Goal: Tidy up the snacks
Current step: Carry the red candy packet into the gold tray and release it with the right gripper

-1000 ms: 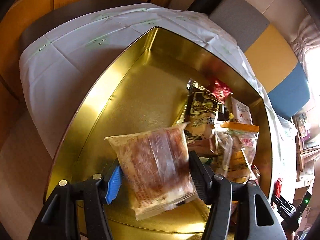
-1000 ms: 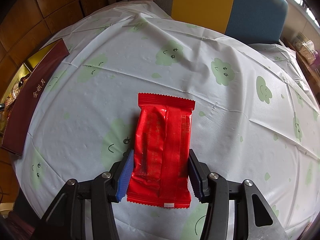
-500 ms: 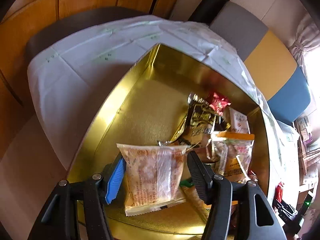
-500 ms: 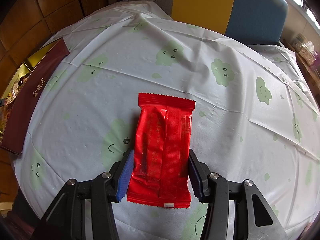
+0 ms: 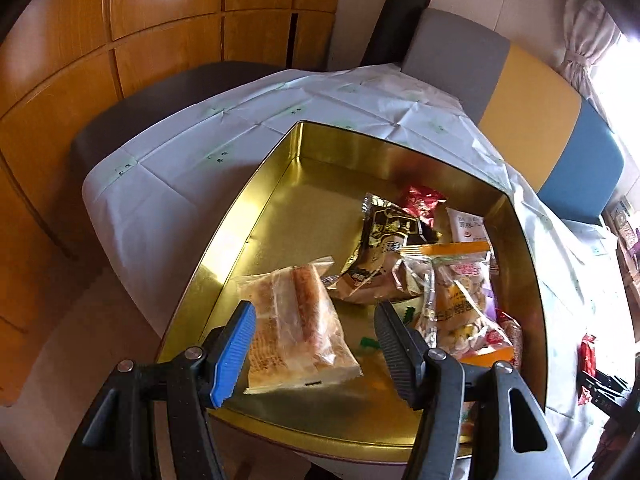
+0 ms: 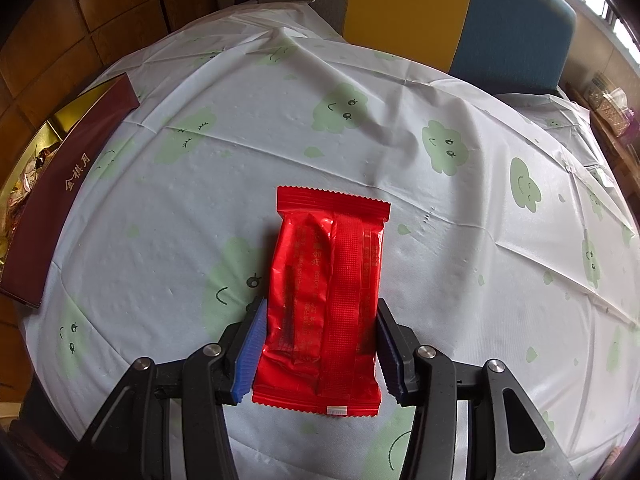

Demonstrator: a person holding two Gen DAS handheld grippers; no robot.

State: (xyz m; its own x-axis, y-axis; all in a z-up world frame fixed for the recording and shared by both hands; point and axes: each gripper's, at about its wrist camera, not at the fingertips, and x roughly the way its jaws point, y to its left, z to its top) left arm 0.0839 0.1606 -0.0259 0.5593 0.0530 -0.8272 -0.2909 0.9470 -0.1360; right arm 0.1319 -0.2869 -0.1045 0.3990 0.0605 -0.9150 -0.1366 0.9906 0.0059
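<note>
The left gripper [image 5: 314,338] hangs over a gold tin [image 5: 256,216] with its jaws standing wide, the clear-wrapped pastry packet [image 5: 298,326] lying loose on the tin floor between them and touching neither pad. Ahead and to its right, a heap of other snacks [image 5: 424,264] fills the tin's far side. The right gripper [image 6: 318,346] points down at the cloud-print tablecloth [image 6: 460,240], its pads closed against both long edges of a red packet [image 6: 330,300] that lies flat on the cloth; the tin shows far off to that gripper's left, behind a maroon lid [image 6: 68,184].

The risk lies with the red packet: its wrapper is slick and puffed, and held only near its near end it could slide out or droop during the carry. Lifted too low, it may catch the lid's edge.
</note>
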